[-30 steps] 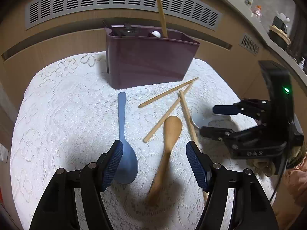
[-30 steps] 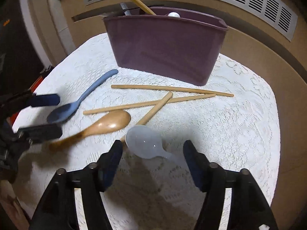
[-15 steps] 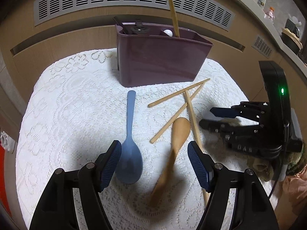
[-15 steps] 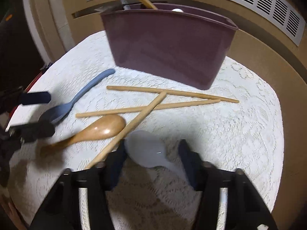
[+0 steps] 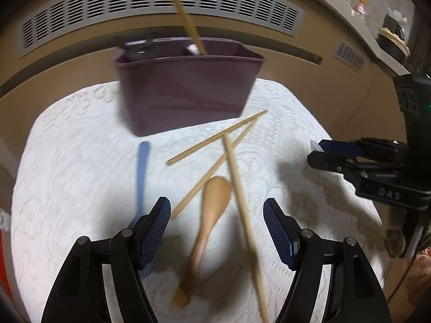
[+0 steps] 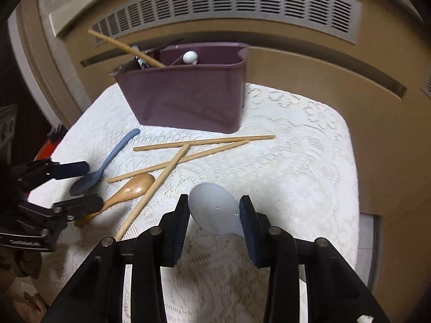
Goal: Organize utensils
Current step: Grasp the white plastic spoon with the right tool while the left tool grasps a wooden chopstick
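A purple utensil caddy (image 5: 186, 91) (image 6: 188, 97) stands at the back of the white lace cloth, with a chopstick (image 5: 186, 16) leaning in it. My left gripper (image 5: 216, 231) is open, low over the wooden spoon (image 5: 207, 220). The blue spoon (image 5: 141, 172) lies at its left finger. Three loose chopsticks (image 5: 215, 140) lie crossed before the caddy. My right gripper (image 6: 214, 215) is shut on the white spoon (image 6: 212, 210) and holds it lifted above the cloth. It also shows in the left wrist view (image 5: 336, 153).
The lace cloth (image 6: 296, 167) covers a small table with edges on every side. A wooden wall with grey vents (image 6: 242, 2) rises just behind the caddy. A red object (image 5: 3, 242) lies off the left edge.
My right gripper closed on the white spoon and lifted it off the cloth. My left gripper moved right and forward, now centred over the wooden spoon.
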Available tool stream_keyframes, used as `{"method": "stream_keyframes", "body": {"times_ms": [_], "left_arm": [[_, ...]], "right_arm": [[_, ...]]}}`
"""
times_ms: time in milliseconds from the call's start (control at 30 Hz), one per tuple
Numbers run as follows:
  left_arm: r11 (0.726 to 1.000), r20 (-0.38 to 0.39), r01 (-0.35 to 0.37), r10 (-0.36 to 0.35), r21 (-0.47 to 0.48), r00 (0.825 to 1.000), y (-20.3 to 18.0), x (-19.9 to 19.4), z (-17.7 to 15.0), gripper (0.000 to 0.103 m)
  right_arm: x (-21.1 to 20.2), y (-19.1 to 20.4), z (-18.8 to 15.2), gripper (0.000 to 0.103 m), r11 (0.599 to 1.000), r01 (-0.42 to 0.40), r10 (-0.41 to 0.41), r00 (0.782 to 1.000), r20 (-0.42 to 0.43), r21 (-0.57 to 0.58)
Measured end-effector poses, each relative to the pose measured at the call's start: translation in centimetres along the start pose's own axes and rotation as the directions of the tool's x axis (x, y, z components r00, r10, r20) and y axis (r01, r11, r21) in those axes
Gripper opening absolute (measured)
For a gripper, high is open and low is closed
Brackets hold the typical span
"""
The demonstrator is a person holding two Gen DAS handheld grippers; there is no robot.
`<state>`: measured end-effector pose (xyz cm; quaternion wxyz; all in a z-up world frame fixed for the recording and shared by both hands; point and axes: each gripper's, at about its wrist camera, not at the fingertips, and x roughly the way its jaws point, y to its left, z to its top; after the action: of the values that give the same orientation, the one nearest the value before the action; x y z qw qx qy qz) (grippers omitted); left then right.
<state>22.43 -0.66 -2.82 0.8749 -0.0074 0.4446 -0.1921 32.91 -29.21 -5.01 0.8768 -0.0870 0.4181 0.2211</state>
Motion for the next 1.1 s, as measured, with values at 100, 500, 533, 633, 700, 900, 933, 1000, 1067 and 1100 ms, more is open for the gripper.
{"method": "stream_keyframes", "body": {"times_ms": [100, 500, 533, 633, 700, 900, 933, 1000, 1067, 1100], "left_arm": [[1.0, -0.025, 0.027, -0.026, 0.009, 0.999, -0.7, 1.8, 1.2, 0.055], [0.984, -0.144, -0.096, 0.118, 0.153, 0.983, -3.8, 9.0, 4.6, 0.039], [0.982, -0.145, -0.095, 0.119, 0.161, 0.982, -3.9, 9.2, 4.7, 0.039], [0.984, -0.159, -0.079, 0.105, 0.16, 0.982, -3.4, 9.2, 5.1, 0.03], [0.984, -0.146, -0.077, 0.101, 0.162, 0.984, -3.2, 8.7, 4.9, 0.015], [0.997, -0.107, -0.035, 0.042, 0.074, 0.993, -1.7, 6.5, 2.7, 0.011], [0.999, -0.096, -0.022, 0.027, 0.049, 0.995, -1.5, 5.9, 2.4, 0.01], [1.0, -0.049, -0.006, 0.006, 0.001, 0.999, -0.9, 4.0, 1.8, 0.007], [1.0, -0.001, 0.001, -0.001, -0.027, 1.0, -0.3, 2.3, 1.3, 0.007], [0.999, 0.032, 0.004, -0.003, -0.041, 0.999, -0.1, 1.2, 1.0, 0.007]], "right_arm": [[-0.7, -0.7, -0.5, 0.036, 1.0, -0.001, 0.001, 1.0, 0.009, 0.022], [-0.7, -1.3, -1.7, 0.036, 0.998, 0.025, -0.027, 0.999, 0.041, 0.049], [-0.8, -1.2, -1.7, 0.036, 0.999, 0.024, -0.026, 0.999, 0.043, 0.049], [-1.0, -1.2, -1.7, 0.036, 0.998, 0.026, -0.029, 0.998, 0.053, 0.051], [-1.2, -1.1, -1.7, 0.036, 0.998, 0.023, -0.026, 0.998, 0.056, 0.054], [-1.4, -0.9, -1.5, 0.036, 0.997, 0.015, -0.019, 0.998, 0.052, 0.077], [-1.4, -0.8, -1.4, 0.036, 0.997, 0.014, -0.018, 0.999, 0.05, 0.08], [-1.4, -0.7, -1.3, 0.036, 0.996, 0.004, -0.007, 0.999, 0.04, 0.085], [-1.2, -0.7, -1.2, 0.036, 0.995, -0.014, 0.012, 1.0, 0.026, 0.095], [-1.0, -0.8, -1.2, 0.036, 0.993, -0.038, 0.036, 0.999, 0.015, 0.11]]}}
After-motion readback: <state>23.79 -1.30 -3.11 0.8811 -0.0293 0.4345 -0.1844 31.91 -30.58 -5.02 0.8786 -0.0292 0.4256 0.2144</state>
